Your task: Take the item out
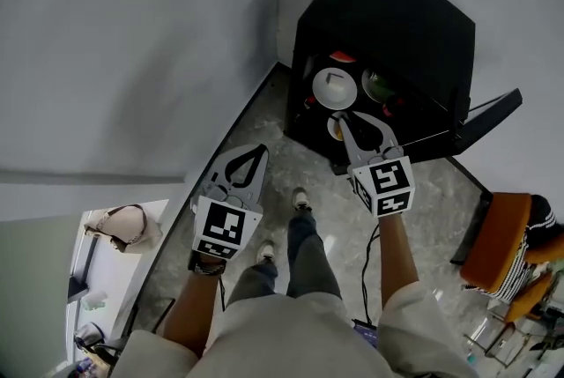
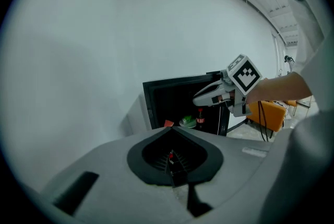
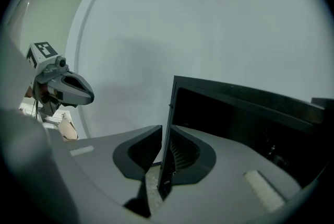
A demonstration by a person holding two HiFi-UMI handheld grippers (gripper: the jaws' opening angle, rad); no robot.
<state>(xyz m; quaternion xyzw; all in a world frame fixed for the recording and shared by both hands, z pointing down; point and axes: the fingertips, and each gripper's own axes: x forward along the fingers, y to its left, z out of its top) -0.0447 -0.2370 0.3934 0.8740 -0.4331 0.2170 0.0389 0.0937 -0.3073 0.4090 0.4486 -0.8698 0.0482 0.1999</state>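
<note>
Right gripper [image 1: 345, 119] is at the open black cabinet [image 1: 388, 6]. Its own view shows the jaws narrowly apart astride a thin cabinet edge [image 3: 166, 155], which the head view does not resolve. Left gripper [image 1: 251, 158] is closed and empty, near left. White bowl [image 1: 335, 87] and green item [image 2: 188, 122] remain inside the cabinet.

A black cabinet [image 1: 388, 24] stands on the grey marbled floor [image 1: 295, 160].

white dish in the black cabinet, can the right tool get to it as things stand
Probably yes. The cabinet door stands open, the right tool is at the opening close to the white dish, and nothing visible lies between them. Its jaws are only slightly apart, so may need widening.
</note>
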